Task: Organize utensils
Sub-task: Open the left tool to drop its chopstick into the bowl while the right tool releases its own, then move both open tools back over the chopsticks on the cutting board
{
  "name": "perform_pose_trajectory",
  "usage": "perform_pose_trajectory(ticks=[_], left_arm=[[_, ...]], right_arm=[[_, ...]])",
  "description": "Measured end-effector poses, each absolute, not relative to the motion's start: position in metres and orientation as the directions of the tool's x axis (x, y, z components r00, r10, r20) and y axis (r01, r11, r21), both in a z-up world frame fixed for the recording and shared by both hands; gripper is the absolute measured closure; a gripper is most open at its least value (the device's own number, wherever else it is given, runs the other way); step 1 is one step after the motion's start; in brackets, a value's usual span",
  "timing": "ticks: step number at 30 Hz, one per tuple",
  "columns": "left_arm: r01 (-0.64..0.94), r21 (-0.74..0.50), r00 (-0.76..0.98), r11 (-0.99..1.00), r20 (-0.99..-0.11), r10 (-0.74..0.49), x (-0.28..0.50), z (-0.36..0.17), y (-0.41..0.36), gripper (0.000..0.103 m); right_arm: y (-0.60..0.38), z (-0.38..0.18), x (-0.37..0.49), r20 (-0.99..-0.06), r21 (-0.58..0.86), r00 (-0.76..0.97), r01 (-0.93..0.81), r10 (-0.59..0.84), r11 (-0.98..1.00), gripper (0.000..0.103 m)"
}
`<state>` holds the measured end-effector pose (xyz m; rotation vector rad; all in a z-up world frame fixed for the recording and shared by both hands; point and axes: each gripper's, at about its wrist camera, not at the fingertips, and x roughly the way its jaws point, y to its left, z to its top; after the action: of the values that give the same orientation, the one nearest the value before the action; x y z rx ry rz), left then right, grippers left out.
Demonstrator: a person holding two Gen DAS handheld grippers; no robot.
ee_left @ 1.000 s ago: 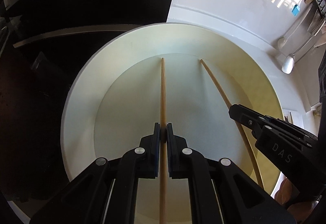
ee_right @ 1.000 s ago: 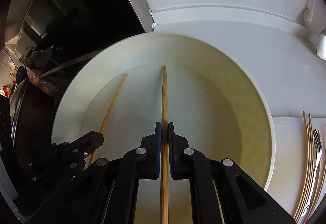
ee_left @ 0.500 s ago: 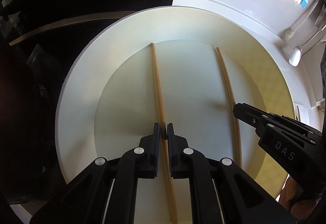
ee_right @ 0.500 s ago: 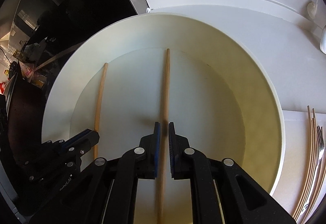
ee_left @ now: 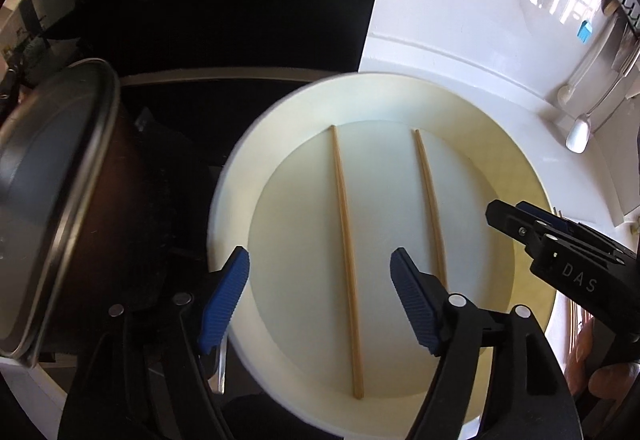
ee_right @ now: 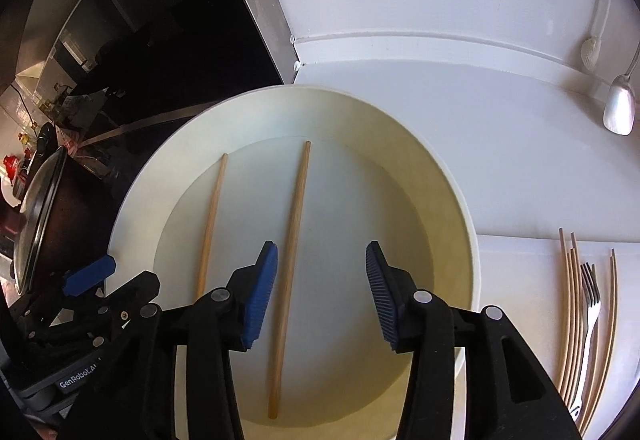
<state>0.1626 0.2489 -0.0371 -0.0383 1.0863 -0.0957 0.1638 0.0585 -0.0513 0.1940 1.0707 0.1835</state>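
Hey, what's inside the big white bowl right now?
Two wooden chopsticks lie side by side, apart, on the white bowl's floor. The open right tongs cover part of the near floor, so that patch is hidden.

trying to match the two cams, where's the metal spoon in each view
Left wrist: spoon at the far right edge, beyond the bowl.
Right wrist: spoon at the upper right, on the white counter.
Shared landmark: the bowl with two chopsticks lying in it.
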Motion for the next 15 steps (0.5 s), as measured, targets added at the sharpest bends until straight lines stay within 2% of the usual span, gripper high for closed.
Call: perform_pose_trajectory(ticks=[5,15], left_arm=[[0.026,-0.053,0.506,0.998,-0.861,-0.059,0.140,-0.020,0.251,0.023],[-0.010,-0.030,0.551,0.999,-0.834,-0.020,0.094,0.005,0.200,0.017]], right_arm=[[0.048,-0.033,0.147,-0.830,0.226,0.510,-0.067,0.228,0.972,0.050],[-0.006,-0.003,0.090,-0.793,0.195,0.576,-0.067,0.198,0.978,0.043]])
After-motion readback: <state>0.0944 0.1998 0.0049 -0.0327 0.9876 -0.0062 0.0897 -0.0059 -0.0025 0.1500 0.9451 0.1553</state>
